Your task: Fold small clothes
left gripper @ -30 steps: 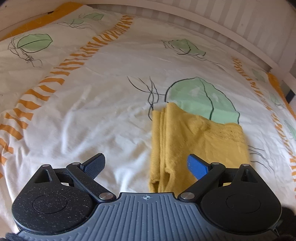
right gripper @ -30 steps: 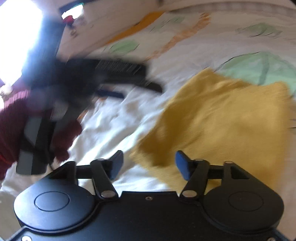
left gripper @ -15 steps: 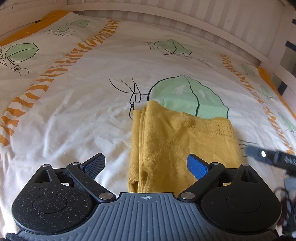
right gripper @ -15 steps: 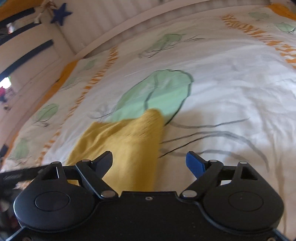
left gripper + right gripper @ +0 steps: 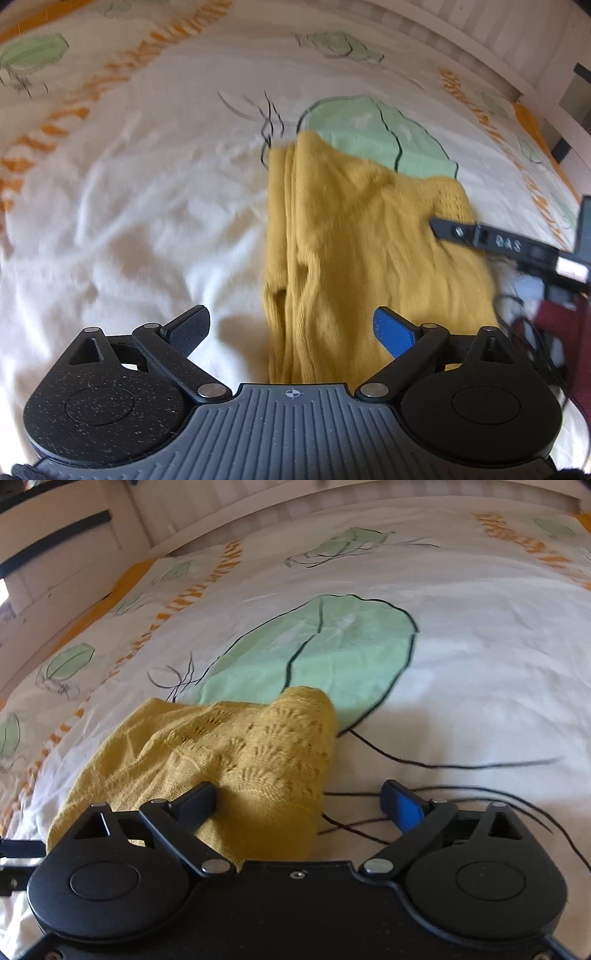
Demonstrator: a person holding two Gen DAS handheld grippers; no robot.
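Observation:
A mustard-yellow knitted garment [image 5: 362,229] lies folded on the bedspread [image 5: 147,192]. My left gripper [image 5: 291,328] hangs open over its near left edge, and the pads touch no cloth. In the right wrist view the garment's lacy corner [image 5: 258,746] lies between the jaws of my right gripper [image 5: 301,799], which are still opening. The dark left finger [image 5: 197,799] rests against the cloth, the blue one stands clear over the sheet. A black part of the right gripper [image 5: 491,240] reaches in over the garment's right edge in the left wrist view.
The bedspread is white with green leaf prints [image 5: 321,646] and orange striped bands [image 5: 74,107]. A white slatted bed frame [image 5: 498,33] runs along the far side. A dark red sleeve [image 5: 565,332] shows at the right edge.
My right gripper swung right and came down onto the garment's right corner while its jaws widened. The left gripper sank slightly toward the cloth, and the right tool's black part reached further in over the garment.

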